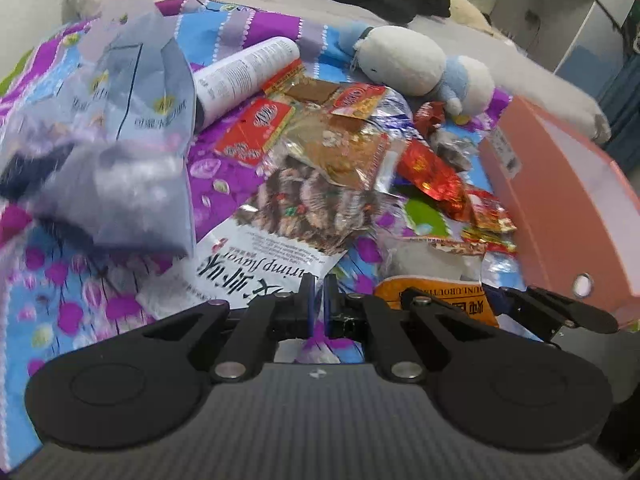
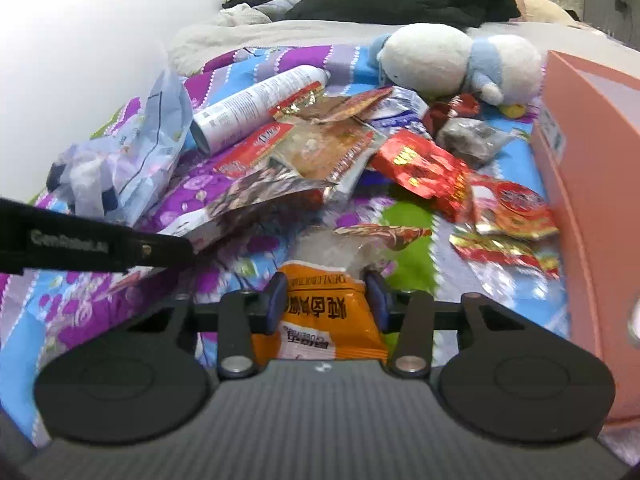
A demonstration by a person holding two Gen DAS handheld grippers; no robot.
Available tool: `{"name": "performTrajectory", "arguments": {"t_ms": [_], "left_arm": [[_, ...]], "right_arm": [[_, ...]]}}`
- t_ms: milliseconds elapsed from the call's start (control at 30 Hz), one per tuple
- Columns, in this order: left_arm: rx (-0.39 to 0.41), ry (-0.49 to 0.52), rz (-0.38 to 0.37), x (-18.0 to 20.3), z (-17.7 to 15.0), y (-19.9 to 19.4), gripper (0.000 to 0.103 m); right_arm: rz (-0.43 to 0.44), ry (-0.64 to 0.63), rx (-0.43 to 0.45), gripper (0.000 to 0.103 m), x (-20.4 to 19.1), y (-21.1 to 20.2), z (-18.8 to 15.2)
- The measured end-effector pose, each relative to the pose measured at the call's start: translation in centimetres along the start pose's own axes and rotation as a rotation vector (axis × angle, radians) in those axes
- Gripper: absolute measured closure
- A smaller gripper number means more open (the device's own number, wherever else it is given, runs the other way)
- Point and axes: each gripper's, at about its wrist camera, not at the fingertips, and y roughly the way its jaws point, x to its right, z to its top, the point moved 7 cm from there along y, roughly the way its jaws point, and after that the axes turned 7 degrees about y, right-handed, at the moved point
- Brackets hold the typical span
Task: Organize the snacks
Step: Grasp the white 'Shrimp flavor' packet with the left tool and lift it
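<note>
Orange snack packet (image 2: 326, 316) lies nearest, flat on the bedspread (image 2: 100, 312) and right between the pads of the right gripper (image 2: 326, 300) — the jaws stand spread to either side of it, and whether the pads already press on it I cannot tell. Its front is orange with dark lettering, its far end clear and crinkled. By my reading the step in hand is picking up this packet; the next move calls for a firm pinch, then a lift toward the pink box (image 2: 592, 184) just to the right, likely where the snacks belong. Beyond it lies the heap of red and foil wrappers (image 2: 424, 168) and a shrimp-flavour bag (image 1: 280, 216). The left gripper (image 1: 318, 300) — pressed together on nothing — hangs over that bag.
</note>
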Motion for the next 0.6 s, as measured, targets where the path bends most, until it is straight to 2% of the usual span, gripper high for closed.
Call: {"name": "performTrajectory", "arguments": {"t_ms": [400,600], "left_arm": [[-0.017,-0.004,-0.117,4.5,-5.7,-3.7,0.098],[-0.034,0.007,-0.152,5.5,-7.4,-3.3,0.098]], "right_arm": [[-0.066,-0.006,-0.029,0.058,2.7,-6.8,-3.0],[-0.13,-0.003,-0.06,0.057,4.6,-7.1,-4.0]]}}
